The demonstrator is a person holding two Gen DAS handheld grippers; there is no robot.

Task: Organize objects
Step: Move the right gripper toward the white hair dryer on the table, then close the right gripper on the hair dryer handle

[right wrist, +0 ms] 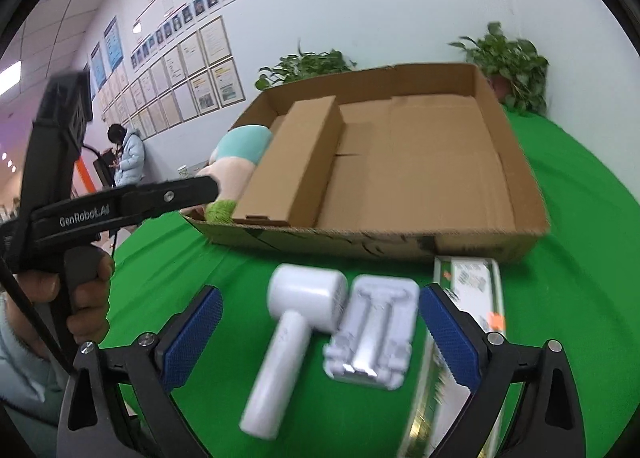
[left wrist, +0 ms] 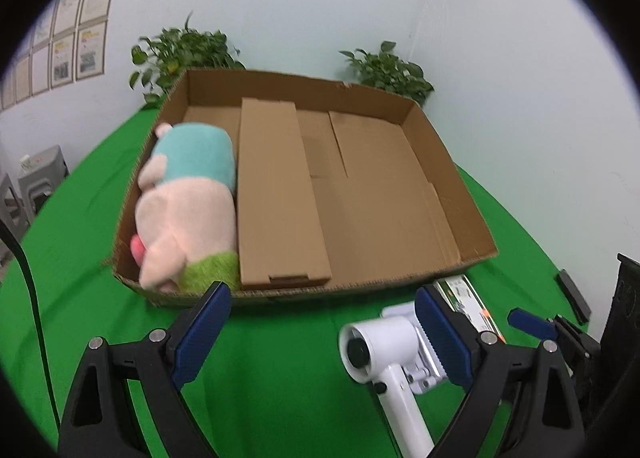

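A shallow cardboard tray [left wrist: 436, 162] [right wrist: 516, 162] lies on the green cloth. Inside it, a plush pig [left wrist: 188, 210] [right wrist: 236, 162] lies along the left wall, with a long brown carton [left wrist: 276, 194] [right wrist: 296, 158] beside it. In front of the tray are a white handheld device [right wrist: 288, 322] [left wrist: 384, 354], a white moulded holder [right wrist: 372, 338] and a long green-and-white box [right wrist: 468, 286] [left wrist: 468, 298]. My right gripper [right wrist: 320, 294] is open, its fingers either side of the device and holder without touching them. My left gripper [left wrist: 320, 292] is open over the cloth, holding nothing.
Two potted plants [left wrist: 184, 54] [left wrist: 388, 70] stand behind the tray against the white wall. A person's hand [right wrist: 88, 298] grips the left tool's handle. A black cable [left wrist: 28, 282] runs down the left side. A person stands far off by the wall [right wrist: 128, 158].
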